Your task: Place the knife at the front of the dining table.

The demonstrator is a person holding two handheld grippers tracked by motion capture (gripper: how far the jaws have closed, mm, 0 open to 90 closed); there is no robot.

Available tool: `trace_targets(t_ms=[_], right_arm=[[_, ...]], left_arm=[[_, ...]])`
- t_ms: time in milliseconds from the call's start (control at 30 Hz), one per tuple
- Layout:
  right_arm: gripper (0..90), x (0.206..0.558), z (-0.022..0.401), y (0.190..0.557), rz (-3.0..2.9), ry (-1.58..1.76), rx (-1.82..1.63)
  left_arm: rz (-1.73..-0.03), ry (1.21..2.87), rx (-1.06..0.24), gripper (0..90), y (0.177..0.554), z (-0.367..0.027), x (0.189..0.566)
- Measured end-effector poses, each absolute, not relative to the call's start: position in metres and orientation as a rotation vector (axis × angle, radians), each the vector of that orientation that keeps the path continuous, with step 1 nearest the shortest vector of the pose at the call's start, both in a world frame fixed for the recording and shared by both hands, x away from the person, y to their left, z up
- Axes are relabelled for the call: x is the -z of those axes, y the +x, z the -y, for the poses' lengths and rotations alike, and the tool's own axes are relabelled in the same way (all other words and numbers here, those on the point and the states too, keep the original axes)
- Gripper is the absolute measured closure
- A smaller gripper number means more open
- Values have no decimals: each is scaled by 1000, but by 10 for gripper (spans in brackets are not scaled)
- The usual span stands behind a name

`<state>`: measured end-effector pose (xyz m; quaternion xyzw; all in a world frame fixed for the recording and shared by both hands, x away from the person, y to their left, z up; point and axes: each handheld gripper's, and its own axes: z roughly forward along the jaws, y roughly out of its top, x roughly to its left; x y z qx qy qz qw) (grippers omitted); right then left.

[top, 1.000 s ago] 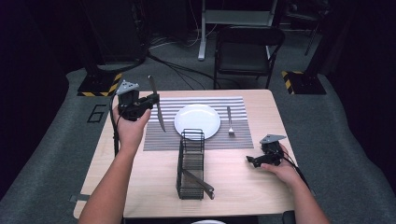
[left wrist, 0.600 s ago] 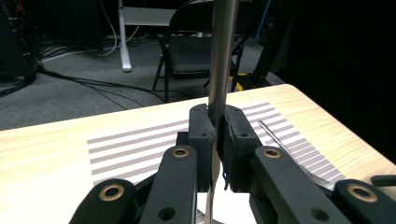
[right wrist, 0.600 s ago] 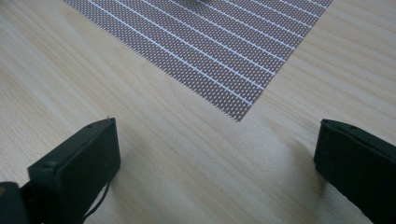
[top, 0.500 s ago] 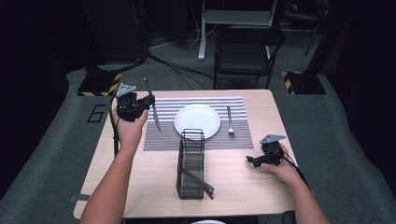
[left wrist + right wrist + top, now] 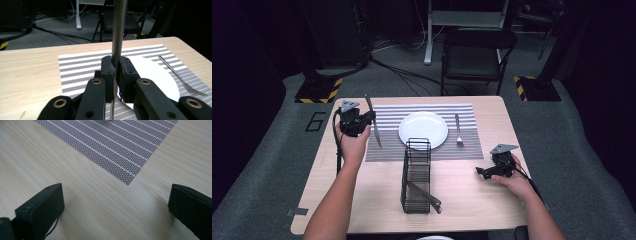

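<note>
Above striped woven mat, left tool clamps slim steel knife, right tool agape.

A light wooden desk with rounded corners is standing on a grey carpeted floor. Behind it, a black folding chair with a dark seat is facing the desk, and beside the chair a white metal frame leg is rising from the floor. Two black blocks edged with yellow-and-black hazard stripes are sitting on the carpet near the desk's far corners. Dark cables are trailing across the floor. A pale number six is showing on the carpet at the left. The room beyond is lying in deep shadow.
</note>
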<state>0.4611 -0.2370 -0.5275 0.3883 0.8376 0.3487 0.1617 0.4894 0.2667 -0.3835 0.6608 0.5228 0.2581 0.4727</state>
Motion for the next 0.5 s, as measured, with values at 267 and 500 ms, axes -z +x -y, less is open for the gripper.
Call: trace_targets(t_ms=[267,500], right_arm=[[0,527,237,461,-2391,1108,-995],[0,527,237,461,-2391,1109,-995]], left_arm=[[-1300,1636,-627,834,495,-263,399],[-1322,1651,-611,834,500,-261,409]])
